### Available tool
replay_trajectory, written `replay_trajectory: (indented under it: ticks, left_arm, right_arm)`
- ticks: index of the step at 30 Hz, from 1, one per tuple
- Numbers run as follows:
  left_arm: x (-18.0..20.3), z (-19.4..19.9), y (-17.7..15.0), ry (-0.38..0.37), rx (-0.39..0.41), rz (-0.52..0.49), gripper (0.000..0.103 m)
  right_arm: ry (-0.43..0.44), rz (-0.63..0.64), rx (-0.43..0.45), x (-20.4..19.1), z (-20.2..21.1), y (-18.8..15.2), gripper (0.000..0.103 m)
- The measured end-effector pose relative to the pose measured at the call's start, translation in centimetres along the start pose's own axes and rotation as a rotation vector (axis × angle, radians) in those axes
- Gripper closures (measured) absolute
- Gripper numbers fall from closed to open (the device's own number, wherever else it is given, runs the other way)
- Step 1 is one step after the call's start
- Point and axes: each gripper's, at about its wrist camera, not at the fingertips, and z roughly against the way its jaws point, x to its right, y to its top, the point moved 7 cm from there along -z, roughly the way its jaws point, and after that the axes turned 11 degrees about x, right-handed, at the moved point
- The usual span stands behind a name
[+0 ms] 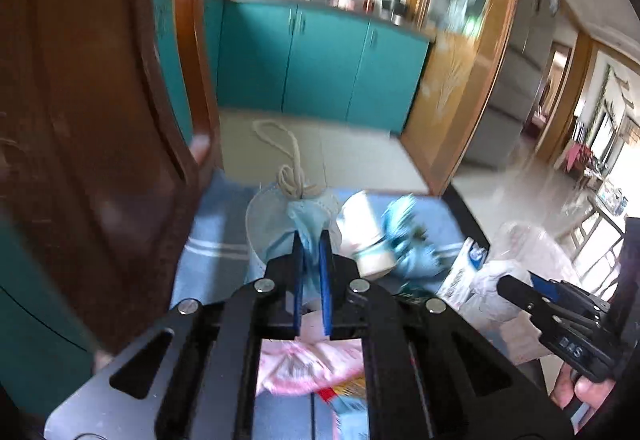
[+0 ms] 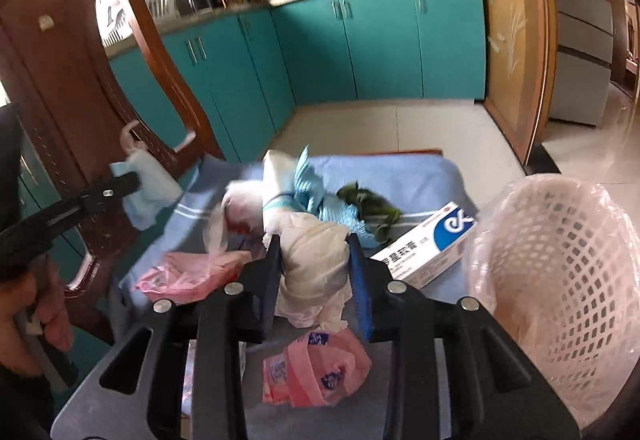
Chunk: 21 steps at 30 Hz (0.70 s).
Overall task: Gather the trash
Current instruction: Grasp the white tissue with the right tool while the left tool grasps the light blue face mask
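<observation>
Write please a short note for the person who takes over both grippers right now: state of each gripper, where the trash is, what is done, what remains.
Left gripper: shut on a blue face mask, lifted beside the wooden chair back.
Right gripper: closed on a crumpled white tissue wad, above the blue cloth.
White lined basket: at the right, looks empty as far as visible.
Done: two pieces gripped, none seen in the basket.
Left on the cloth: ointment box, pink wrappers, blue-and-white packaging, dark green scrap. Drop both held items in the basket, then collect these.
</observation>
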Motion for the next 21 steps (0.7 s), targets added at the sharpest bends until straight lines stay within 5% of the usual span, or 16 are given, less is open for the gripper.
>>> replay_trajectory:
  ticks: [7, 21]
  left_arm:
    - [3.8, 5.5, -3.1, -0.025, 0.041, -0.019, 0.095]
    - [5.6, 6.1, -5.8, -0.029, 0.027, -0.074, 0.094]
  right_arm:
    - [0.006, 0.017, 0.04, -0.9, 2.1, 0.3, 0.07]
    - [0.005, 0.036, 0.036, -1.4, 3.5, -1.5, 0.071]
